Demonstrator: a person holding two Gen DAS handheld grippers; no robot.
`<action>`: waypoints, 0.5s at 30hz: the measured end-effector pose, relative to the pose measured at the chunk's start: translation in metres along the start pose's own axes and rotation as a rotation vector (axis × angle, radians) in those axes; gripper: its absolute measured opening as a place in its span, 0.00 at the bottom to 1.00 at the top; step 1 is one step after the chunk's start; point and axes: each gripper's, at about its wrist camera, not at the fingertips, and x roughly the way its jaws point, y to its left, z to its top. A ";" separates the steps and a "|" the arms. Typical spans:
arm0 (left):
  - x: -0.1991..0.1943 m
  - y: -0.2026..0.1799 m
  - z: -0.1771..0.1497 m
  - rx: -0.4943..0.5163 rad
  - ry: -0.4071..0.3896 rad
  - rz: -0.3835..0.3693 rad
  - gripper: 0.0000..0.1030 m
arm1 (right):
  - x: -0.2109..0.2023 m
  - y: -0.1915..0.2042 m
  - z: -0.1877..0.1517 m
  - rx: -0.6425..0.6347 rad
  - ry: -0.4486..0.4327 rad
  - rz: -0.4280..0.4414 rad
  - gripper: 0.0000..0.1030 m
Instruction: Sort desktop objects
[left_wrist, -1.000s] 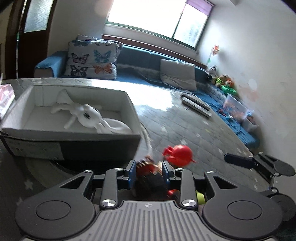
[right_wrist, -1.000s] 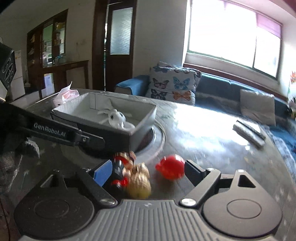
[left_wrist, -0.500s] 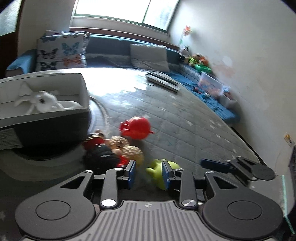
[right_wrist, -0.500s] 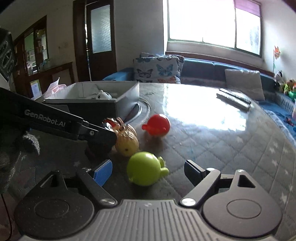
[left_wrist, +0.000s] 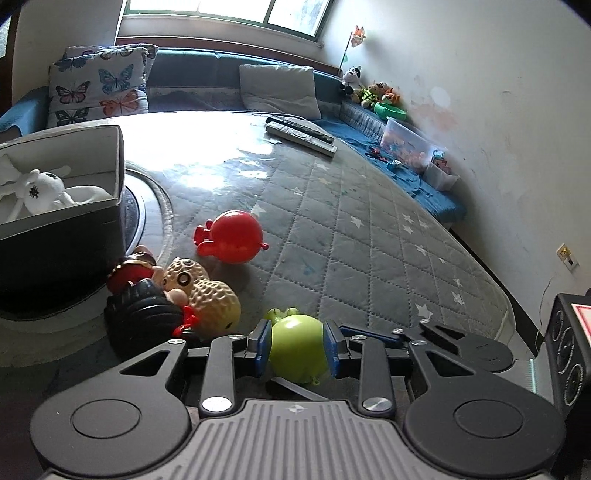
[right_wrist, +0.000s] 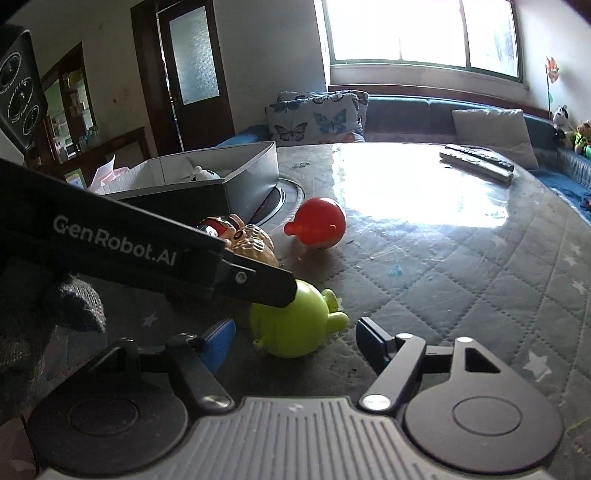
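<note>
— Green rounded plastic toy (left_wrist: 297, 349) with small ears: where is it?
— On the grey quilted table cover (left_wrist: 369, 240), lying on its side, at the six o'clock edge of both wrist views.
— And the left gripper (left_wrist: 297, 339)?
— Its blue pads flank the toy closely on both sides. I cannot tell whether they press on it.
— The right gripper (right_wrist: 295, 341)?
— Spread, with its jaws just having been closing. The same green toy lies between them, and neither pad touches it.
— What lies around it?
— In the left wrist view, a tan peanut-shaped toy (left_wrist: 210, 295) sits just beside it at ten o'clock, touching a dark-haired figure in red (left_wrist: 144, 314). A red round plastic toy (left_wrist: 234, 236) lies apart at eleven o'clock.
— Any container?
— A cardboard box with dark outer walls (left_wrist: 62, 236) stands at nine o'clock, holding a white plush toy (left_wrist: 40, 192).
</note>
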 end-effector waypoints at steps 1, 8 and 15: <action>0.002 0.000 0.001 0.001 0.006 -0.001 0.32 | 0.001 -0.001 0.000 0.003 0.001 0.002 0.70; 0.009 -0.003 0.007 0.009 0.025 0.001 0.32 | 0.004 -0.005 0.000 0.032 0.004 0.019 0.65; 0.014 0.003 0.013 -0.023 0.047 -0.004 0.33 | 0.006 -0.006 0.001 0.051 0.000 0.035 0.62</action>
